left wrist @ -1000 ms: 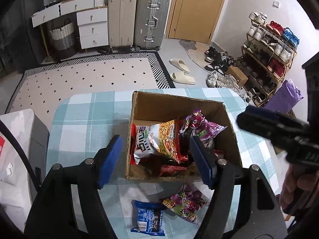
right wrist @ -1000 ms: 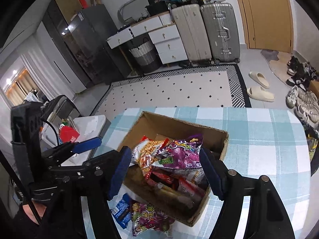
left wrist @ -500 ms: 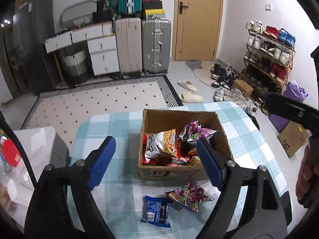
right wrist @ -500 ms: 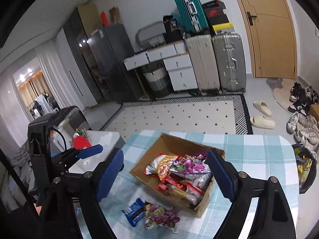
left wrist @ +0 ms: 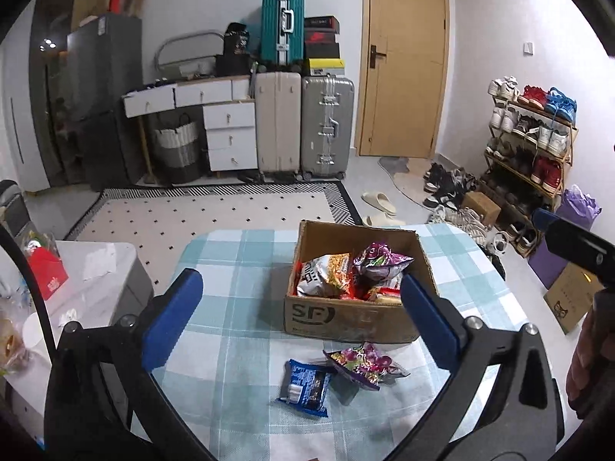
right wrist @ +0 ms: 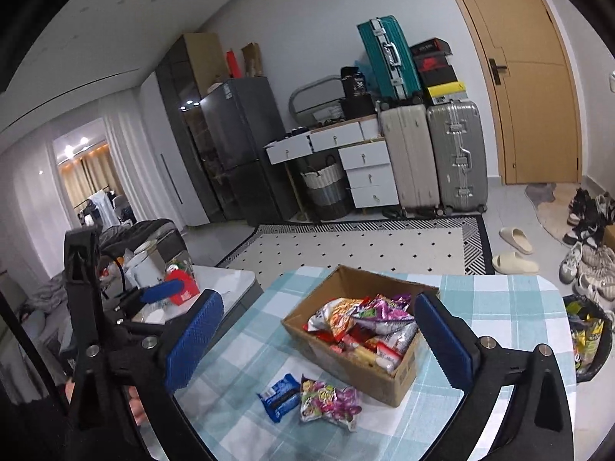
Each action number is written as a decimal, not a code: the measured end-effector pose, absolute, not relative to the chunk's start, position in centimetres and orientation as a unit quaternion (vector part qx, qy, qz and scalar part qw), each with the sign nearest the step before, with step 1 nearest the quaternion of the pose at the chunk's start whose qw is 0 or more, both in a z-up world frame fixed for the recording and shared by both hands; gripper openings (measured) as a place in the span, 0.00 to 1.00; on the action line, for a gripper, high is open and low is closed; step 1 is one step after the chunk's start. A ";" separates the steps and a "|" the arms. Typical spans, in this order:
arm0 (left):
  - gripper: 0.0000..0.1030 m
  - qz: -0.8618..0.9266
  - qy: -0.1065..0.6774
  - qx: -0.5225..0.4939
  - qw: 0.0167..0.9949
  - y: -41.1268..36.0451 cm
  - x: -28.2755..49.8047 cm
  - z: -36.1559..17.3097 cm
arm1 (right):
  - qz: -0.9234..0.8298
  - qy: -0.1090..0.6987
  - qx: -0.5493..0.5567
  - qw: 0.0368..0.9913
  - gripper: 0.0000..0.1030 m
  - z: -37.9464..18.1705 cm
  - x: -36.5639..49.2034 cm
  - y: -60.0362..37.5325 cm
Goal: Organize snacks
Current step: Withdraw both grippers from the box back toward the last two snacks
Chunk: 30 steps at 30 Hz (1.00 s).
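A cardboard box (left wrist: 346, 317) (right wrist: 399, 378) full of snack bags stands on the checked table (left wrist: 238, 269) (right wrist: 499, 307). A blue packet (left wrist: 305, 386) (right wrist: 280, 391) and a purple packet (left wrist: 363, 363) (right wrist: 330, 399) lie on the cloth in front of the box. My left gripper (left wrist: 300, 320) is open and empty, held high above the table, back from the box. My right gripper (right wrist: 319, 342) is open and empty, also raised above the table. The left gripper shows at the left of the right wrist view (right wrist: 161, 292).
A white side table (left wrist: 88, 269) with a red carton stands left of the table. A patterned rug (left wrist: 215, 211), suitcases (left wrist: 303, 123), drawers and a door lie beyond. A shoe rack (left wrist: 530, 146) is at the right. A bin (right wrist: 588, 330) stands beside the table.
Both grippers have pulled up and back from the box, so the whole table and more of the room show. Both stay open and empty. The snacks have not moved.
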State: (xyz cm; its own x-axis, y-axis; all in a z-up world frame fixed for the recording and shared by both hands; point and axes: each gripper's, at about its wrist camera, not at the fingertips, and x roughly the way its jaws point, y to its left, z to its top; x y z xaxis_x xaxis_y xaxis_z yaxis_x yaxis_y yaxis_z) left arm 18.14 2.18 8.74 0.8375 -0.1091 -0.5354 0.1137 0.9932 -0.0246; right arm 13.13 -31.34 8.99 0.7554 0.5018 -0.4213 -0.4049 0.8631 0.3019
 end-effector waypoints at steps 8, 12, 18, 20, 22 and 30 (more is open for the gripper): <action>1.00 -0.048 0.289 -0.040 0.955 4.0 15.1 6.8 | 0.245 0.237 0.108 0.934 0.99 6.6 9.7 -31.7; 1.00 -0.025 0.293 -0.035 0.955 4.3 14.1 5.1 | 0.244 0.234 0.123 0.933 0.99 4.9 8.8 -31.9; 1.00 -0.015 0.310 -0.045 0.950 4.6 13.6 2.2 | 0.241 0.245 0.156 0.926 0.99 1.9 8.5 -32.1; 1.00 -0.013 0.315 -0.041 0.948 4.6 13.6 1.2 | 0.240 0.250 0.163 0.924 0.99 1.0 8.4 -32.1; 1.00 -0.006 0.319 -0.036 0.947 4.7 13.6 0.3 | 0.236 0.255 0.165 0.923 0.99 0.0 8.1 -32.0; 1.00 -0.001 0.344 -0.054 0.938 5.8 13.9 -3.4 | 0.222 0.288 0.154 0.919 0.99 -4.8 7.3 -31.5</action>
